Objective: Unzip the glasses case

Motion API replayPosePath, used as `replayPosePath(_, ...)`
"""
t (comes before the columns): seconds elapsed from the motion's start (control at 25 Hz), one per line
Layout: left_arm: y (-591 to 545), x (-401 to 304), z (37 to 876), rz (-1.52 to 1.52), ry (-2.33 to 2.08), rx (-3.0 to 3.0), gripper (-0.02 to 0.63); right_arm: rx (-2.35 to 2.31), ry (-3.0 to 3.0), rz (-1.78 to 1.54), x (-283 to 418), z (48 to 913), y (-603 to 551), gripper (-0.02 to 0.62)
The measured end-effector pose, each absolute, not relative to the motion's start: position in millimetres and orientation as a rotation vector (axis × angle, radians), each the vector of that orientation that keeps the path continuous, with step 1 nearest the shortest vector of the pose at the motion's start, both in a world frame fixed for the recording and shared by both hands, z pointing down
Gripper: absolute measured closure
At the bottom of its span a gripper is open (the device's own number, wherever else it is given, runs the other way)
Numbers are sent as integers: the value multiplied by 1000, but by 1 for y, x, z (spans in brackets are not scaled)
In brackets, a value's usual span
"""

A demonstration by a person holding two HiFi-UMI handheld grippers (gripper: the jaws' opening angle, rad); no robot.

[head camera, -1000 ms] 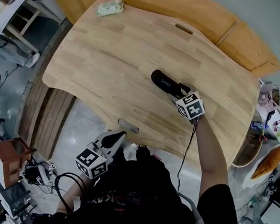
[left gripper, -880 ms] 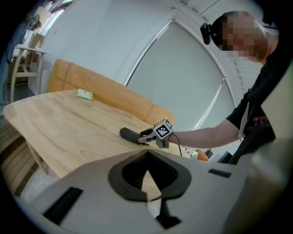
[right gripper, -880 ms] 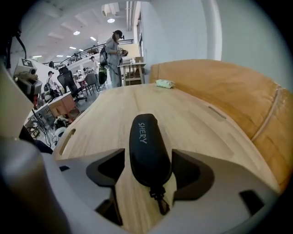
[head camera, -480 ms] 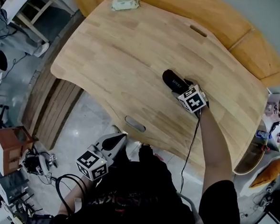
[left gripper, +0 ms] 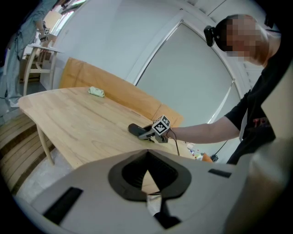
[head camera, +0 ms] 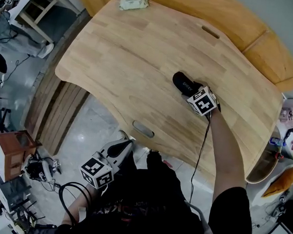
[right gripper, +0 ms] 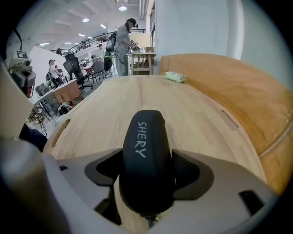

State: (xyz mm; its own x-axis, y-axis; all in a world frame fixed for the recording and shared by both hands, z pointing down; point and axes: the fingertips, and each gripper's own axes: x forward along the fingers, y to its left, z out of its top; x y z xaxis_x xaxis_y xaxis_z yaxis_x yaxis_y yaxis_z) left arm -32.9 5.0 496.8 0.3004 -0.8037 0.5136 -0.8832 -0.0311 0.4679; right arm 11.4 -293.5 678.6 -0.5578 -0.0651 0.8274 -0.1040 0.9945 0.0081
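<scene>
Right claw view alone shows fit: black glasses case (right gripper: 145,151) (white "SHERY" on lid) lies flat on surface (right gripper: 105,109), near end between spread jaws of right claw (right gripper: 146,171), pads just beside its sides. Head view adds left claw (head camera: 126,142) — jaws together, empty, held off surface's near edge. Versus second ago: right claw's jaws have just been opening, claw covers more of case; left claw about where it was.

Wooden table (head camera: 141,53) with black glasses case (head camera: 181,83), pale green bundle (head camera: 133,2).
</scene>
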Motion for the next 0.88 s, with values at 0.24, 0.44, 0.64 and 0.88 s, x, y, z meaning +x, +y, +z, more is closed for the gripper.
replayPosePath(0.24, -1, -31, 497, 132, -1493, 1852, 604, 79, -2279, 142, 15, 652, -281, 245)
replayPosePath(0.44, -8, -28, 498, 118, -1470, 1873, 604, 0, -2437, 284, 17, 614, -264, 249)
replayPosePath(0.64, -19, -29, 495, 95, -1447, 1903, 604, -80, -2556, 331, 26, 573, -242, 252)
replayPosePath(0.88, -34, -29, 481, 17, -1349, 1987, 604, -241, -2702, 380, 40, 510, -195, 252)
